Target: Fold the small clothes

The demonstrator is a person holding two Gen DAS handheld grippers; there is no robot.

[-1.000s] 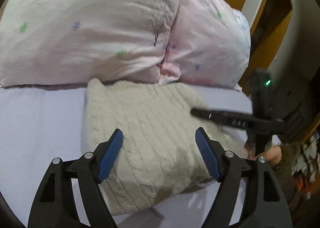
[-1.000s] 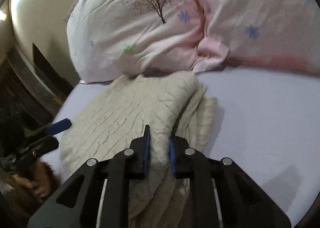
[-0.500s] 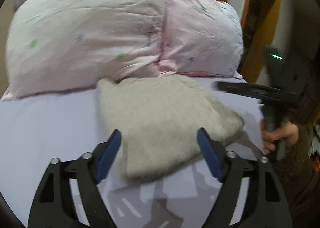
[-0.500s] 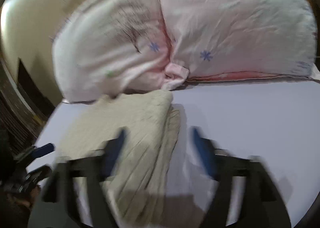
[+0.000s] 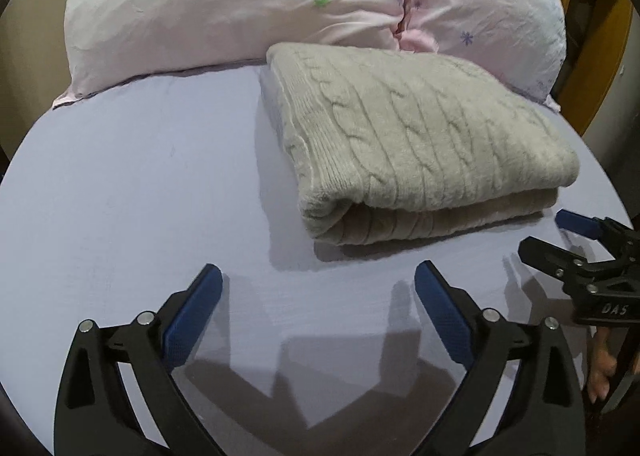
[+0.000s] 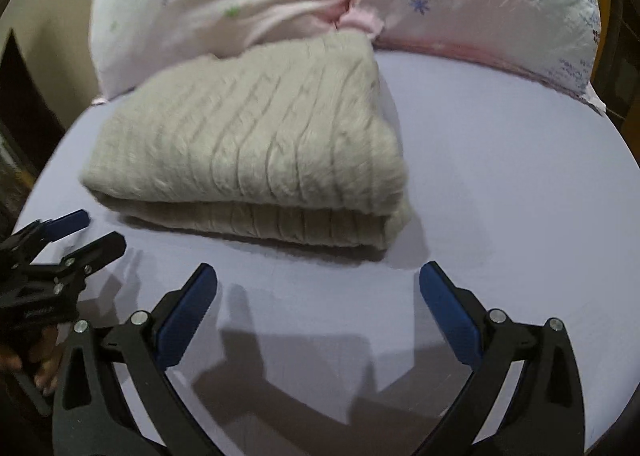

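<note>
Lavender bedsheet [image 5: 132, 176] fills most of both views, smooth and flat. At the far end, two pale pink pillows [image 5: 248, 4] with small star prints lean side by side, meeting at a crease. Against their near edge lies the cream cable-knit sweater [image 5: 416, 136], folded into a thick rectangle with stacked layers showing along its near side; in the left wrist view it sits right of centre, in the right wrist view left of centre. Nearer the camera, the left gripper [image 5: 318, 298] hangs over bare sheet, blue-padded fingers spread wide, gripping nothing. The right gripper [image 6: 318, 296] does the same, fingers apart and empty, just short of the sweater's near edge.
</note>
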